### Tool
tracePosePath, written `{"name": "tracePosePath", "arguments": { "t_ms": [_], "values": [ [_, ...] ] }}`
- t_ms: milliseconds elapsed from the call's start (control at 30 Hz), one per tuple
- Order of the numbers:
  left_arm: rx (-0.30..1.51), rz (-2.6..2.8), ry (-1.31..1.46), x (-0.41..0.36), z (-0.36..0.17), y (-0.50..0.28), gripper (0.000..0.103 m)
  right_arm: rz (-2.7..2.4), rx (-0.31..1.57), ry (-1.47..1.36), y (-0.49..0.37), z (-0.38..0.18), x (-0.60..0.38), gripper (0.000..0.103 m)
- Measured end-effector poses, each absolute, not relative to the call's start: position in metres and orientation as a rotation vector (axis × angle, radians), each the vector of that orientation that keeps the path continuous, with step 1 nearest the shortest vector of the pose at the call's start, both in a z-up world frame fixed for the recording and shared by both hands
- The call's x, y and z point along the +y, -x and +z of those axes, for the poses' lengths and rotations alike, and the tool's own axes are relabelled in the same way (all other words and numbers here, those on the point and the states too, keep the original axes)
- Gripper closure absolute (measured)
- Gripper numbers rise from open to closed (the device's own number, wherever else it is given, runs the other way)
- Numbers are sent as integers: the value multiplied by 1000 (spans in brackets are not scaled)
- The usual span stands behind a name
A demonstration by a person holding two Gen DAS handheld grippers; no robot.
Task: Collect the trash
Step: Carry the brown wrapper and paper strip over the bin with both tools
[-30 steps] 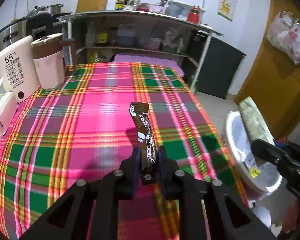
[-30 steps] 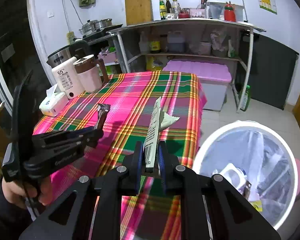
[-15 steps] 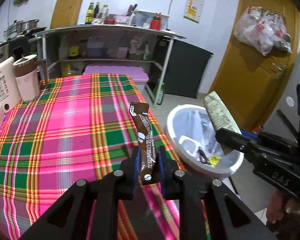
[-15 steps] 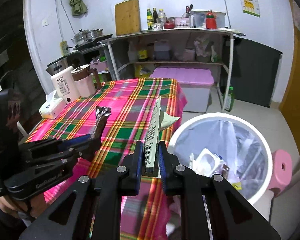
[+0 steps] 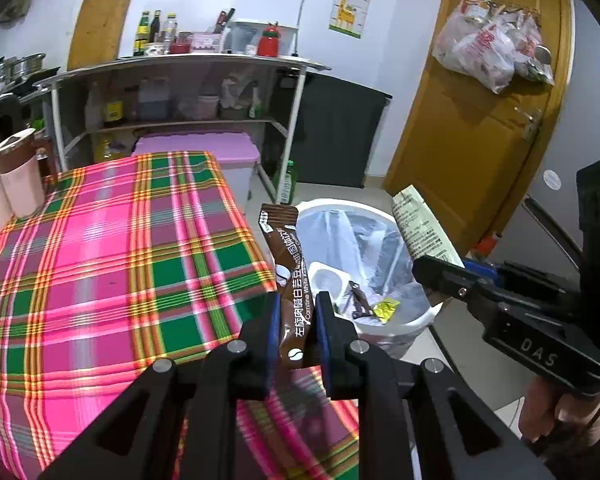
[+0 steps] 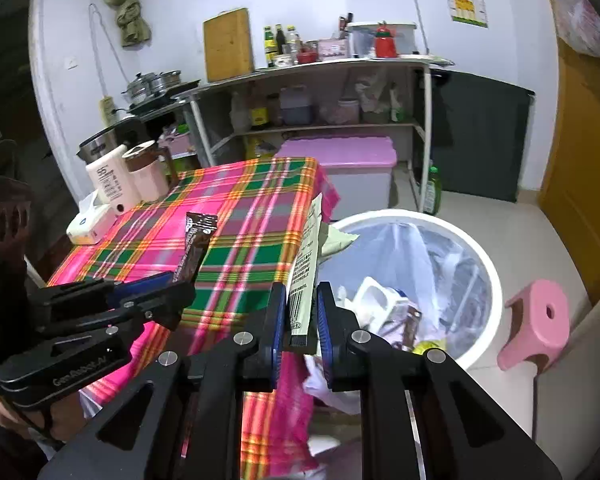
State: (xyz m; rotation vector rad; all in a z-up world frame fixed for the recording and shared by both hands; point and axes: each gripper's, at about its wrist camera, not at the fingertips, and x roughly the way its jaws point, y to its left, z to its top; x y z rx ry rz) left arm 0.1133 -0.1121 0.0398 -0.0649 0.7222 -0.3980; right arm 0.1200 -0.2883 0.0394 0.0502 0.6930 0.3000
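Left gripper (image 5: 296, 320): jaws are clamped on the lower part of a brown sachet (image 5: 286, 264). The sachet is held upright between the pads, its top end rising well above the fingertips and leaning slightly left. In the left wrist view it is seen over the desk's right edge, with the bin just beyond it to the right.

Right gripper (image 6: 298, 320): jaws are closed on a pale green wrapper (image 6: 306, 268), gripped at its barcode end. The wrapper is held edge-on and upright, its upper end standing between the desk corner and the bin rim. In the left wrist view the same wrapper is seen projecting from the right gripper above the bin's right side.

A hand (image 5: 564, 412) is seen on the right gripper's handle.

White trash bin (image 6: 496, 280): lined with a clear bag, set on the floor just beside the desk (image 5: 100, 264), which is covered with a pink-and-green plaid cloth. Discarded packets and a white container are seen inside.

A pink stool (image 6: 536, 320) is noted on the floor to the right of the bin.

Farther back, at the desk's far left, a pink kettle (image 6: 150, 176) and a tissue box (image 6: 90, 226) are noted. Behind the desk, a shelf unit (image 6: 320, 92) with bottles is seen against the wall.
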Motion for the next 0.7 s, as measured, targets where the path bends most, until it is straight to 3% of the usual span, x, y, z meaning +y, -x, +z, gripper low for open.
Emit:
{"name": "tracePosePath", "arguments": {
  "t_ms": [700],
  "values": [
    [809,-512,32,-164,18,-154,85,218,782,-121,-147,5,-333,87]
  ]
}}
